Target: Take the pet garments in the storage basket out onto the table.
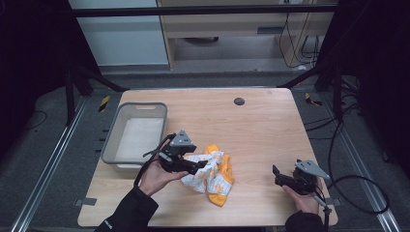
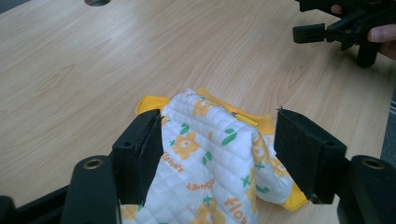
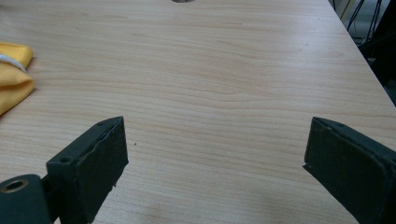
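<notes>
The small quilted garment, white with orange flowers, green leaves and a yellow lining [image 2: 210, 158], lies crumpled on the pale wooden tabletop [image 1: 261, 121] and bunches up between the jaws of the left gripper [image 2: 218, 149]. One fold leans against the inner face of one pad, while a clear gap stands between the cloth and the other pad, so the jaws are apart and nothing is clamped. Whether the near pad presses or merely brushes the fabric I cannot tell. Behind that gripper, on the side away from the jaws, stands the grey rectangular plastic basket [image 1: 112, 140], with nothing coloured in it as far as I can see. Well off from the cloth, the right gripper [image 3: 215, 154] rests low over bare wood with its jaws wide apart and nothing between them; a corner of the yellow lining shows far off to one side of them. My judgement is that the work is at an early stage: the garment is neither smoothed, folded nor in the basket, and a firm grip is yet to be made.
</notes>
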Motion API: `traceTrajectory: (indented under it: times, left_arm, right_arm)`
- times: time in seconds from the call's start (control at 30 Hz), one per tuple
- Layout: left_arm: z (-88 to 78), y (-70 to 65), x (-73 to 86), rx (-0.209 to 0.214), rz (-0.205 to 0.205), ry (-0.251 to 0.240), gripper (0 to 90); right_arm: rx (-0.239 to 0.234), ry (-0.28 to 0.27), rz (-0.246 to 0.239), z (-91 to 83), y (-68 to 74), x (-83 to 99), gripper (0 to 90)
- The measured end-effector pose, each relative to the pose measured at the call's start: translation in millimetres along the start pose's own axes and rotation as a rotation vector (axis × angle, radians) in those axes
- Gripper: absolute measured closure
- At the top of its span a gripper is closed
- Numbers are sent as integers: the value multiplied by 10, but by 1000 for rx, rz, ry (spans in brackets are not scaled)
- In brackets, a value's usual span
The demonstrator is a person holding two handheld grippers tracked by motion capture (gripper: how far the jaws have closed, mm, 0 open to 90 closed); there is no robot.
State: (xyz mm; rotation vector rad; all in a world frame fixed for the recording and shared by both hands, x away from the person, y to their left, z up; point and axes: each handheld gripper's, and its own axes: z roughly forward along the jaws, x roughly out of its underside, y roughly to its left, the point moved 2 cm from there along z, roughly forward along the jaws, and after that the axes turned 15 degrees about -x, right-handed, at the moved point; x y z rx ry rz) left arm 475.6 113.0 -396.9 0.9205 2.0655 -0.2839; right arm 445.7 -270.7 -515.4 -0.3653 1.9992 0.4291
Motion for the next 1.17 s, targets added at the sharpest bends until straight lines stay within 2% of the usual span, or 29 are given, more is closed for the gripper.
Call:
traceTrajectory:
  times: [0.23, 0.4, 0.43, 0.47, 0.53, 0.57, 0.6, 0.63, 0.77, 0.93, 0.97, 1.17]
  left_arm:
    - [-111, 121, 199, -54, -37, -50, 345]
    - [-223, 241, 382, -95, -88, -80, 357]
    - [-263, 278, 459, -111, -108, -89, 359]
    - [-263, 278, 459, -111, -108, -89, 360]
    - [-302, 308, 540, -127, -125, -100, 365]
    - [-338, 339, 623, -150, -135, -107, 366]
    - [-338, 339, 623, -150, -135, -107, 366]
    - [-368, 374, 705, -166, -148, -105, 364]
    - [-417, 437, 843, -195, -167, -105, 356]
    - [-494, 480, 943, -209, -195, -122, 347]
    - [-542, 488, 984, -223, -201, -137, 347]
    - [-612, 535, 1073, -250, -214, -146, 342]
  right_arm:
    - [1, 1, -1, 2, 0, 0, 62]
    - [1, 5, 1, 3, 1, 0, 62]
    - [1, 4, 0, 5, 1, 0, 62]
    - [1, 4, 0, 5, 1, 0, 62]
    - [1, 7, -1, 7, 2, -1, 61]
    - [0, 8, 1, 8, 1, -1, 60]
    - [0, 7, 1, 8, 1, -1, 59]
    - [1, 8, 1, 8, 2, -1, 59]
    - [0, 9, 2, 8, 1, -2, 58]
    - [-2, 9, 3, 8, 0, -2, 58]
    - [-3, 9, 4, 8, 1, -2, 58]
    - [-9, 15, 5, 3, 4, 4, 51]
